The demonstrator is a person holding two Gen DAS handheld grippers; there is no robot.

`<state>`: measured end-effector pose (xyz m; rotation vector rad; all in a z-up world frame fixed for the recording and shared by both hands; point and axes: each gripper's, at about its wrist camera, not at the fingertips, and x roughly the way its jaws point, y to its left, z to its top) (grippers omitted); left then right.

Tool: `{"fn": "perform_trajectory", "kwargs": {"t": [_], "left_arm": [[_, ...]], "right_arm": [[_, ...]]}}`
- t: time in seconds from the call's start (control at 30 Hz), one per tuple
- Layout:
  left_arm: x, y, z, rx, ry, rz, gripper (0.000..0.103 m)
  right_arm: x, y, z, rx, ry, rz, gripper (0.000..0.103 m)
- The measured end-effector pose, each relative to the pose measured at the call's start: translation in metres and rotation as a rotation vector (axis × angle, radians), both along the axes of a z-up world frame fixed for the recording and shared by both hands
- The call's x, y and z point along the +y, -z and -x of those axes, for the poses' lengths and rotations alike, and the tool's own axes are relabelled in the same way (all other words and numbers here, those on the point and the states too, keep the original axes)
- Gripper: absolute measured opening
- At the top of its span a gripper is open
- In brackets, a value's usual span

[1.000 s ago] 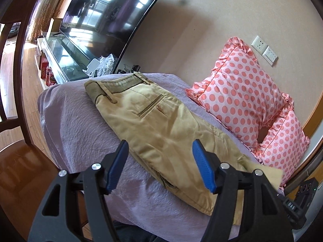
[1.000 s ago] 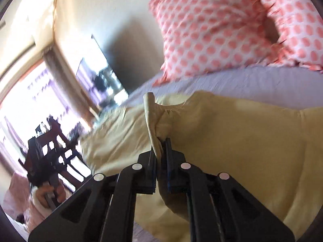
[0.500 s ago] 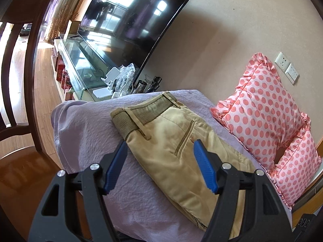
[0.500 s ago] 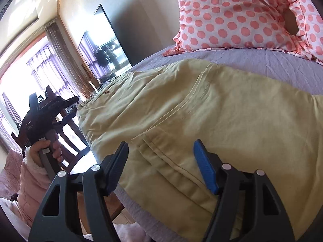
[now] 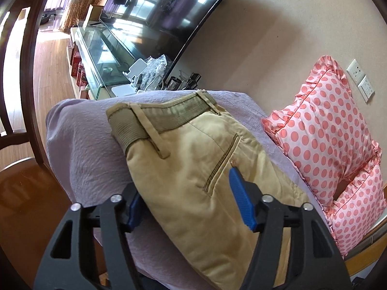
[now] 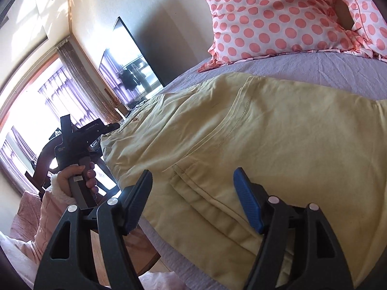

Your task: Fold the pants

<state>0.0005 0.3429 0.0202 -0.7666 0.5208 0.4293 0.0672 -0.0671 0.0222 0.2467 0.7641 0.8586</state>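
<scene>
Tan khaki pants (image 5: 193, 159) lie folded lengthwise on a lavender-covered cushion (image 5: 79, 149), waistband at the far end. My left gripper (image 5: 186, 200) is open and straddles the near edge of the pants just below the back pocket; its left finger is partly hidden behind the cloth. In the right wrist view the pants (image 6: 278, 140) spread across the cushion with a folded hem layer near the front. My right gripper (image 6: 193, 198) is open and empty, its jaws on either side of that hem. The left gripper body (image 6: 77, 142) shows there, held in a hand.
Pink polka-dot pillows (image 5: 324, 130) lean on the wall behind the pants, also in the right wrist view (image 6: 278, 17). A TV (image 5: 164, 7) on a glass stand (image 5: 96, 55) is at the far end. A dark wooden chair (image 5: 26, 72) stands left.
My right gripper let go of the pant fabric, which now lies flat, and stands open. My left gripper moved in toward the waistband end until its jaws straddle the pants' edge.
</scene>
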Motion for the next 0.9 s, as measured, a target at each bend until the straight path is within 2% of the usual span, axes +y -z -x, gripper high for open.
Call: {"fn": "perform_trajectory", "kwargs": {"t": [0.07,0.1,0.17,0.3,0.43,0.5,0.53,0.57,0.63,0.73,0.8,0.83,0.9], "left_arm": [[0.001,0.006,0.001,-0.038,0.020,0.070,0.017],[0.000,0.007,0.002,-0.048,0.016,0.085,0.015],[-0.008,-0.004,0.002,-0.077,0.035,0.037,0.010],[-0.055,-0.064,-0.013,-0.160,0.178,-0.145,0.009],[-0.151,-0.123,-0.037,-0.247,0.433,-0.366,0.009],[-0.214,-0.139,-0.041,-0.300,0.619,-0.460,0.009],[-0.248,-0.141,-0.042,-0.319,0.724,-0.496,0.010],[-0.279,-0.139,-0.043,-0.327,0.824,-0.523,0.011],[-0.337,-0.122,-0.044,-0.304,1.016,-0.548,0.011],[-0.404,-0.075,-0.044,-0.199,1.241,-0.578,0.011],[-0.423,-0.046,-0.048,-0.106,1.334,-0.527,0.009],[-0.428,-0.037,-0.046,-0.095,1.359,-0.518,0.010],[-0.440,-0.028,-0.032,-0.099,1.378,-0.633,0.012]], "right_arm": [[-0.004,0.001,-0.001,0.002,0.008,-0.014,0.071],[-0.006,0.000,-0.001,0.003,0.011,-0.021,0.071],[-0.012,-0.001,-0.001,0.002,0.022,-0.032,0.071],[-0.039,-0.008,-0.003,-0.014,0.084,-0.083,0.073],[-0.098,-0.017,0.000,-0.047,0.251,-0.153,0.078],[-0.136,-0.019,0.003,-0.056,0.371,-0.179,0.080],[-0.158,-0.019,0.006,-0.056,0.439,-0.196,0.086],[-0.179,-0.019,0.008,-0.052,0.503,-0.215,0.091],[-0.220,-0.017,0.016,-0.036,0.627,-0.257,0.094],[-0.269,-0.007,0.027,0.003,0.734,-0.343,0.096],[-0.288,0.000,0.032,0.037,0.758,-0.385,0.096],[-0.294,0.004,0.031,0.055,0.753,-0.400,0.096],[-0.298,0.009,0.023,0.096,0.716,-0.420,0.096]]}}
